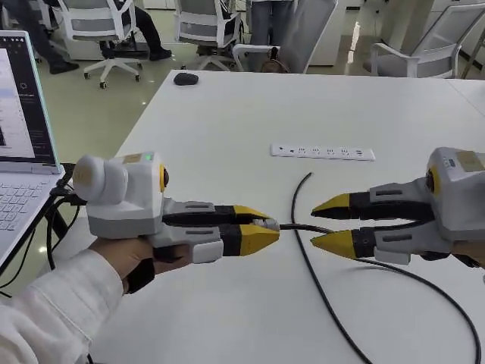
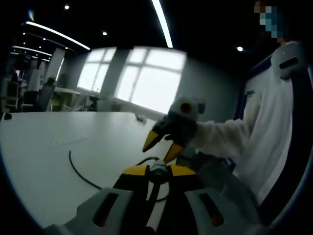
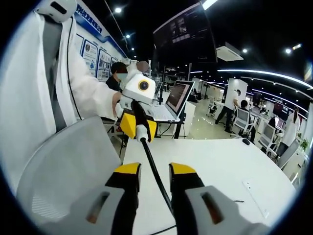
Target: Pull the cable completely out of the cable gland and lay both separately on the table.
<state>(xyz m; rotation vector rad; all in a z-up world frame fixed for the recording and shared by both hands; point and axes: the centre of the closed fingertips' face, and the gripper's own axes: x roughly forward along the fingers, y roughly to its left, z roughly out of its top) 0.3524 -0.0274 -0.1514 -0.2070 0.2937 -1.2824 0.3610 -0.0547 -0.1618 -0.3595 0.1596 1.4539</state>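
Head view: left gripper [image 1: 267, 227] tips clenched, catch hidden. Right gripper view: they pinch white cable gland [image 3: 141, 132]; cable [image 3: 149, 152] runs between spread fingers of right gripper [image 3: 155, 169].

The white tabletop [image 1: 227, 121] carries a white power strip [image 1: 323, 152] near its middle, a black mouse [image 1: 186, 79] at the far edge, and a black cable [image 1: 293, 208] curving across the near side.
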